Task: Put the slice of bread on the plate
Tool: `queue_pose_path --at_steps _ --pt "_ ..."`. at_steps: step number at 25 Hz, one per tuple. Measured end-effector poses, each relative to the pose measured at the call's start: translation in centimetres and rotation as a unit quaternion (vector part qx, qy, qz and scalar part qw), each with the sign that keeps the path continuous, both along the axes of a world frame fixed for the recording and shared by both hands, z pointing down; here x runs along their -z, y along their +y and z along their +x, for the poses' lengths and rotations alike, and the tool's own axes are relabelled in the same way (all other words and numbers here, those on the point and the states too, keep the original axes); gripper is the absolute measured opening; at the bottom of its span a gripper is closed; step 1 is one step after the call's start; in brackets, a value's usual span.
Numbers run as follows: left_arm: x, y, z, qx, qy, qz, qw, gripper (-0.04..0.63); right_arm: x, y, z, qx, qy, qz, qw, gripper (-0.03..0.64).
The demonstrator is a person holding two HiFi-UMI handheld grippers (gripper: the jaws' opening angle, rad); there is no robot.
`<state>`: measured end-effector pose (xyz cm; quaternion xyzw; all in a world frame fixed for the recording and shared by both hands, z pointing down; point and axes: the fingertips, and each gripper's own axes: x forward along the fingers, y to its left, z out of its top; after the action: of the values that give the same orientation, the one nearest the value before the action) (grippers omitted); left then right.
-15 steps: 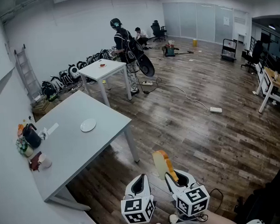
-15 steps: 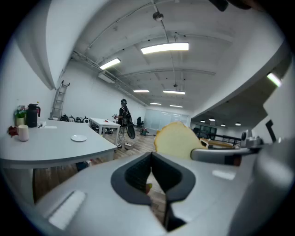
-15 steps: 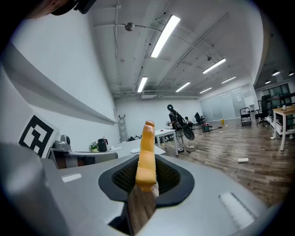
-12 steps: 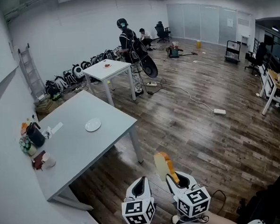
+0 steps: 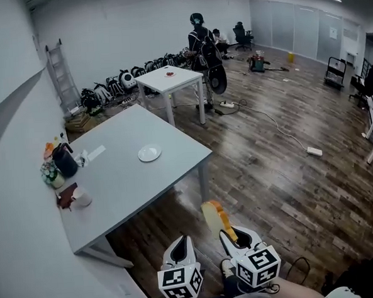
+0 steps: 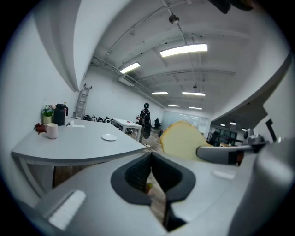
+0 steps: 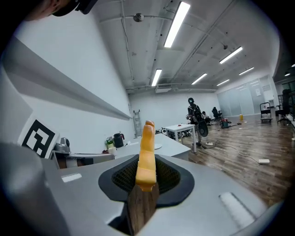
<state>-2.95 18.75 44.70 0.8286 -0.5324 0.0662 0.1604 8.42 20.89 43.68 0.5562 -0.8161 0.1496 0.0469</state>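
long grey table (image 5: 132, 180) at left bears the small white round plate (image 5: 149, 154), far from both grippers. right gripper (image 5: 229, 236) pinches the yellow-crusted bread slice (image 5: 211, 215) upright by its lower edge for carrying; left gripper (image 5: 181, 244) closed, empty.

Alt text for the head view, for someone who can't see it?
The right claw holds a slice of bread upright over wood floor, beside the left claw. Ahead and left, a small white plate sits on a grey table.
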Motion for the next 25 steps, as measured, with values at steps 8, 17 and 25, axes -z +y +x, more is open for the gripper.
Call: queue_pose_path --at_steps 8,17,25 --pt "-0.6 -6.6 -4.9 0.067 -0.001 0.002 0.9978 0.009 -0.7 -8.2 -4.3 0.057 -0.002 -0.003 0.998 0.087" --pt "0.3 -19.8 -8.5 0.135 0.0 0.014 0.9907 0.009 0.1 -23.5 -6.5 0.117 0.009 0.003 0.993 0.087" --pt "0.1 -29.8 -10.2 0.174 -0.007 0.023 0.9845 0.009 -1.3 -34.4 -8.2 0.147 0.013 -0.007 0.989 0.087"
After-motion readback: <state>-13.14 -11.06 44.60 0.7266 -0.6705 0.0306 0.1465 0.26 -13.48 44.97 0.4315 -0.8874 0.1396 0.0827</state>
